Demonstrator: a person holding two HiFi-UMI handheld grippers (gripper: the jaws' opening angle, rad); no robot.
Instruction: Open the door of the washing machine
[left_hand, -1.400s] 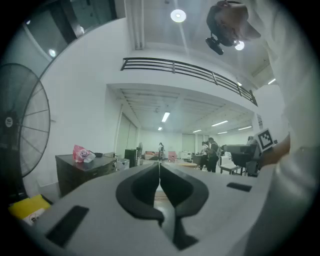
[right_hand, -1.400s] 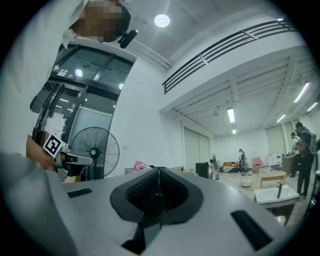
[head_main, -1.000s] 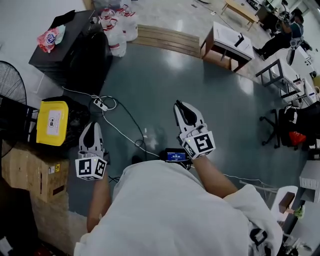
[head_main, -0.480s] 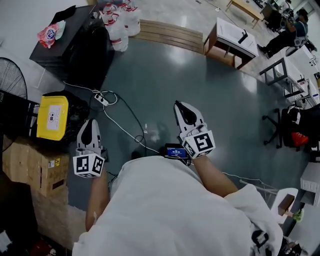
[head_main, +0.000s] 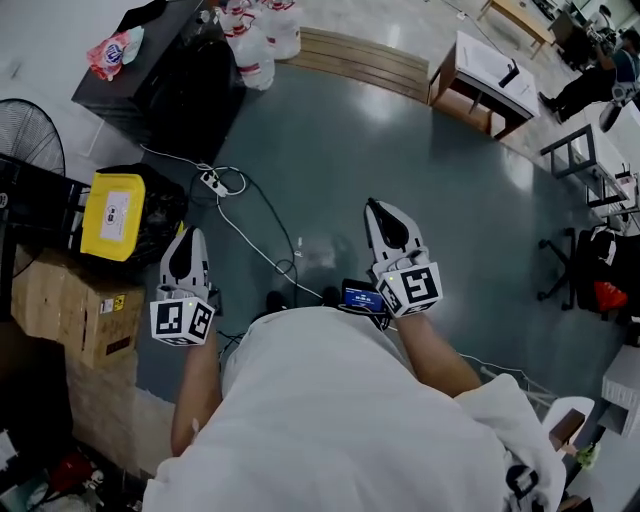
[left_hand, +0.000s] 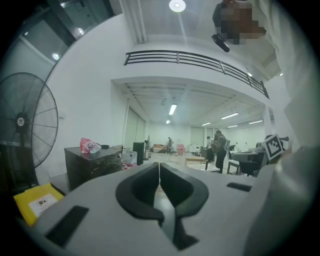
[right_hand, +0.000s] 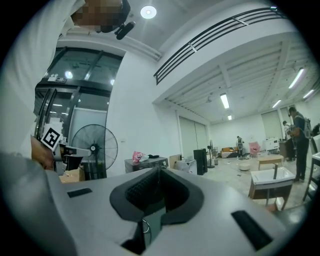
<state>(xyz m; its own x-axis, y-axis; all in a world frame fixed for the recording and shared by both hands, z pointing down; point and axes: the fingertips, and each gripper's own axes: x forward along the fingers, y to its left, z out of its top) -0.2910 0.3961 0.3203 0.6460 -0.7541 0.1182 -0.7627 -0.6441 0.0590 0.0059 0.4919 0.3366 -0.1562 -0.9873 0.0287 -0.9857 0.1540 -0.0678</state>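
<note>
No washing machine or door shows in any view. In the head view my left gripper (head_main: 187, 234) is held out over the grey floor, beside the yellow-lidded box. My right gripper (head_main: 379, 207) reaches out over bare floor further right. In the left gripper view the left gripper (left_hand: 159, 167) has its black pads pressed together with nothing between them. The right gripper (right_hand: 157, 172) in its own view also has its jaws meeting at the tips, empty. Both point roughly level into the open hall.
A black cabinet (head_main: 160, 65) and water bottles (head_main: 255, 40) stand far left. A yellow-lidded box (head_main: 113, 215), a fan (head_main: 30, 135) and a cardboard box (head_main: 65, 305) line the left. A power strip with cable (head_main: 213, 182) lies on the floor. A low table (head_main: 490, 85) and chair (head_main: 575, 270) stand right.
The surroundings have slid right and slightly up in the head view as the person shifted. Both grippers moved along with the body, staying side by side, shut and empty.
</note>
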